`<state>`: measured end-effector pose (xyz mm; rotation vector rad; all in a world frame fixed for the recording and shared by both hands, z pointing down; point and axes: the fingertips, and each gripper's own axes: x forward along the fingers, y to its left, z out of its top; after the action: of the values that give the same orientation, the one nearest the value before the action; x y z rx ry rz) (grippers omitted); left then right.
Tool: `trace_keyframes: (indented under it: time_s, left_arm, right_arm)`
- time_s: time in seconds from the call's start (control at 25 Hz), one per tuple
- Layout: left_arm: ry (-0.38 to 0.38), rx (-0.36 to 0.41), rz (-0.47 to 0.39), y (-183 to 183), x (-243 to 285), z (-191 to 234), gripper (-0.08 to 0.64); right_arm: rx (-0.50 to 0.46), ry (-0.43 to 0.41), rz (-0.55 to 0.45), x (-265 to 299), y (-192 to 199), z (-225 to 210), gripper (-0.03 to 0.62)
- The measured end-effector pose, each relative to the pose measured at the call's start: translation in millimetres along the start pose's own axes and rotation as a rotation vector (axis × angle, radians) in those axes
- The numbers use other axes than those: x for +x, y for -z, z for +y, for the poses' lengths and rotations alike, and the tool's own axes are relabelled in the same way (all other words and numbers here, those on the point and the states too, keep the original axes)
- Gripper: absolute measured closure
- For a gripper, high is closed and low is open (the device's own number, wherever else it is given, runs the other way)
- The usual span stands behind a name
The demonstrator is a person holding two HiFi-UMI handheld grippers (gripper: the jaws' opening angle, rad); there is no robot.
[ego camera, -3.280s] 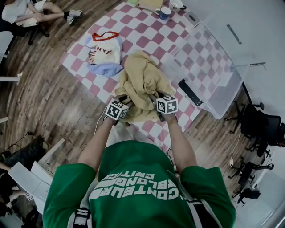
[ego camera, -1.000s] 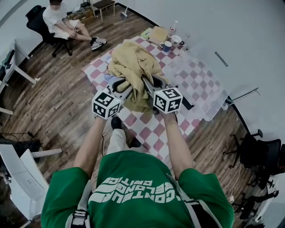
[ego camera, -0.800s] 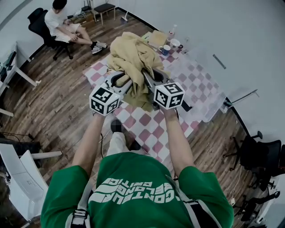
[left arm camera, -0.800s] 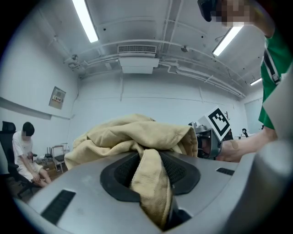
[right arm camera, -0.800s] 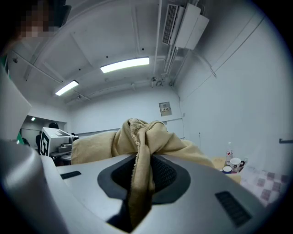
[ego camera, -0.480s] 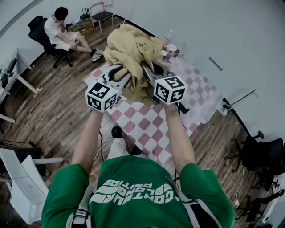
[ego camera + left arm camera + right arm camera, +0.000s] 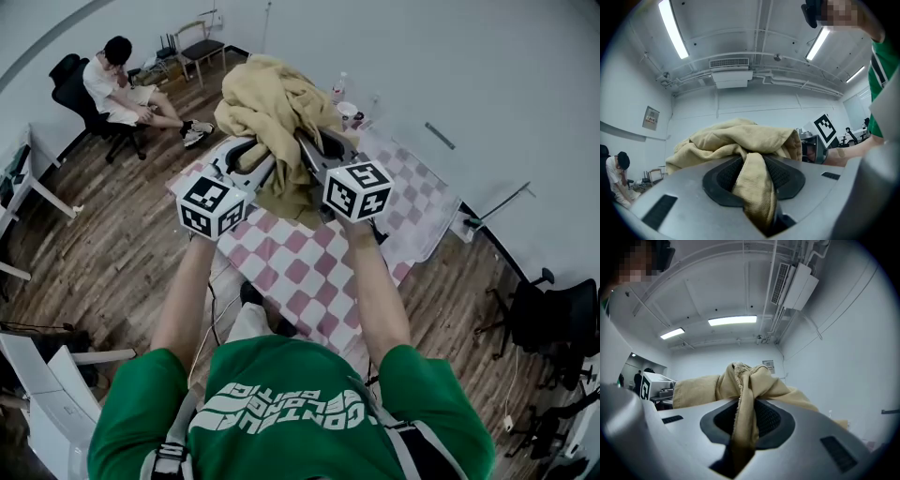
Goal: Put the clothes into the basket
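The left gripper (image 7: 753, 180) and the right gripper (image 7: 743, 420) each pinch a fold of the tan garment (image 7: 272, 103). It hangs bunched between them, well above the checked tablecloth (image 7: 309, 272). For a clean carry, keep both grips firm and the grippers close together so the loose tail beneath does not drag. Then swing right toward the clear basket (image 7: 429, 199), which seems to sit at the table's far right edge, though it shows only faintly. Release only once the bulk is over its opening.
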<state>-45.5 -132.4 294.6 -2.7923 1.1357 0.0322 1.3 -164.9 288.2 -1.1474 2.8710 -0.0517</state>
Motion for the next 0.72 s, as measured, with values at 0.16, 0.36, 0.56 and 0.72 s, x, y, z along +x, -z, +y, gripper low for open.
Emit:
trace_keyframes:
  time_s: [0.16,0.36,0.56,0.72]
  left_arm:
    - [0.044,0.01,-0.025,-12,20,-7,0.445]
    - [0.133,0.024,-0.057,-29,47,-22,0.445]
    - [0.244,0.031,-0.078,-51,100,-40,0.445]
    - [0.344,0.027,-0.099,-53,144,-65,0.445]
  right_arm:
    - [-0.015,0.044,-0.018,-11,-13,-17,0.525]
    - [-0.038,0.133,-0.043,-34,-33,-40,0.526]
    - [-0.049,0.245,-0.063,-61,-59,-87,0.526]
    - [-0.061,0.347,-0.071,-93,-65,-127,0.526]
